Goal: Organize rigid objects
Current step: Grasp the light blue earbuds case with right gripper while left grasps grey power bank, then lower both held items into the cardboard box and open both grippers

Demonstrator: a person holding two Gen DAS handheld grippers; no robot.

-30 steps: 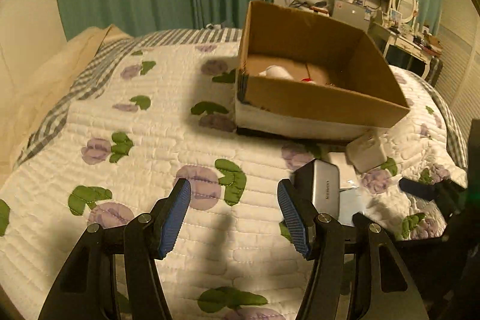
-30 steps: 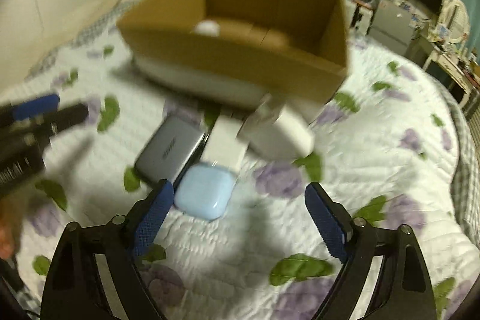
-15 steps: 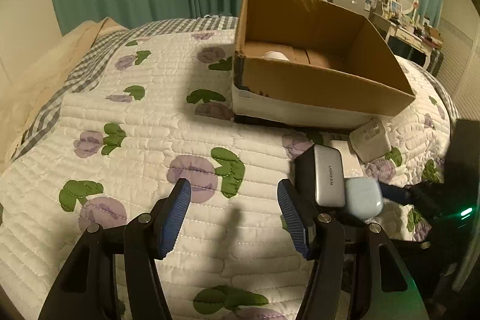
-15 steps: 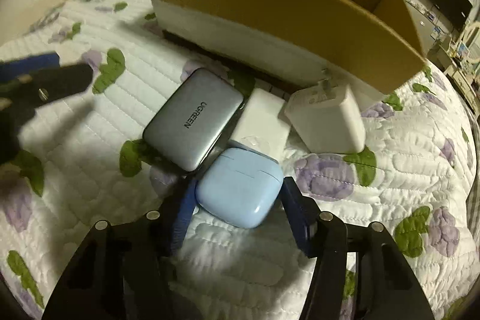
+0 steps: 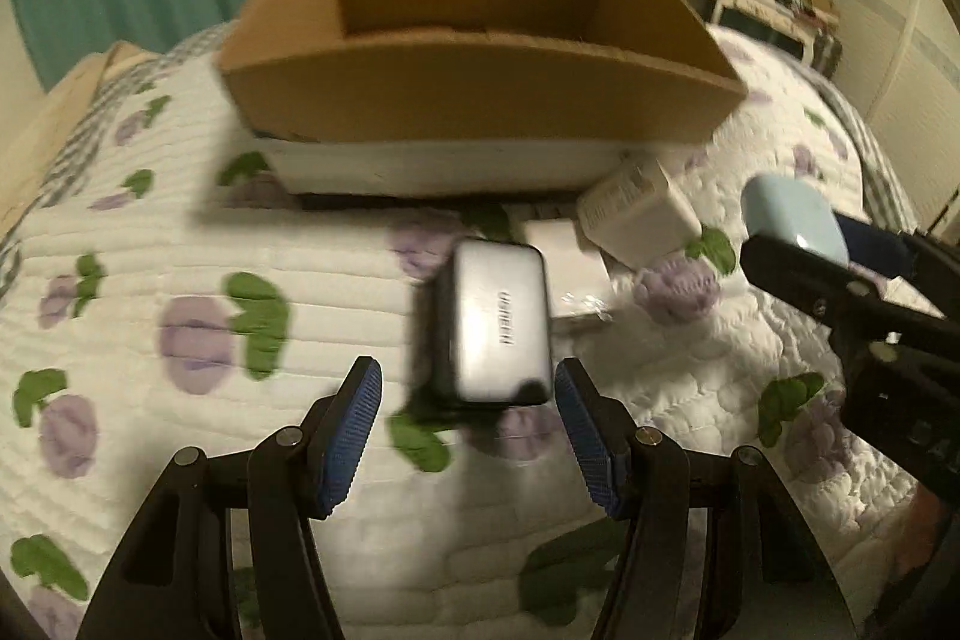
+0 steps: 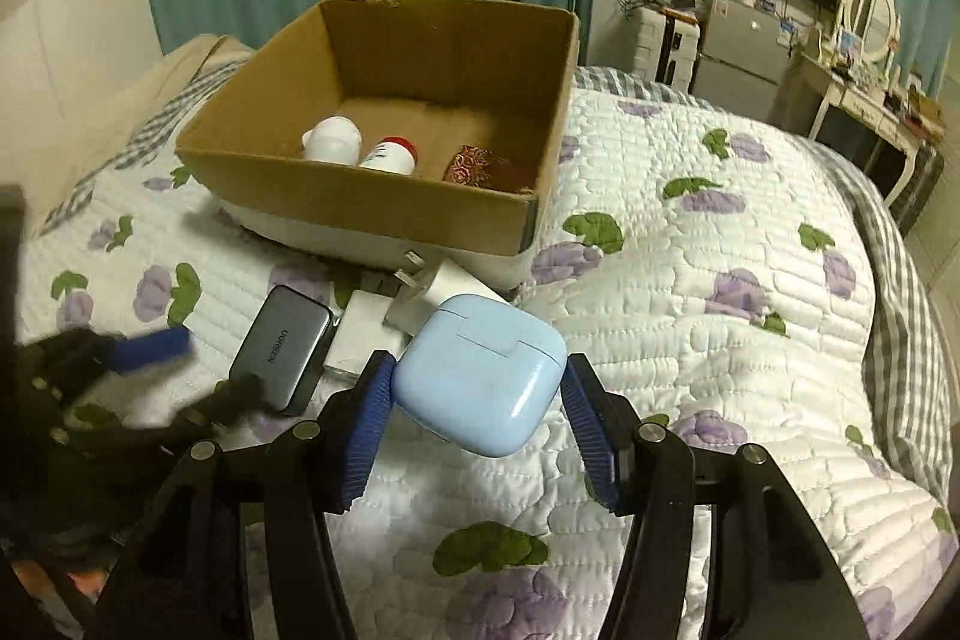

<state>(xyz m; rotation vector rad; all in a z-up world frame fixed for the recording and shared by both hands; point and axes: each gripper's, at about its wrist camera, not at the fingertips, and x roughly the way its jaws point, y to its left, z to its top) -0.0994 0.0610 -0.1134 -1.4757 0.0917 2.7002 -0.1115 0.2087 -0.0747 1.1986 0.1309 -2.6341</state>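
From the left wrist we see the cardboard box (image 5: 480, 100) smeared by motion blur, its contents hidden behind the near wall. The left gripper (image 6: 138, 370) is blurred in the right-wrist view.

left gripper (image 5: 468, 436): fingers apart, empty | right gripper (image 6: 477, 421): fingers clamped, tilted down

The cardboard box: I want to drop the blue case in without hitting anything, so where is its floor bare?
Cardboard box: bare floor along the far wall and right corner. Crowded by the near wall: white bottle, red-capped bottle, patterned pouch.
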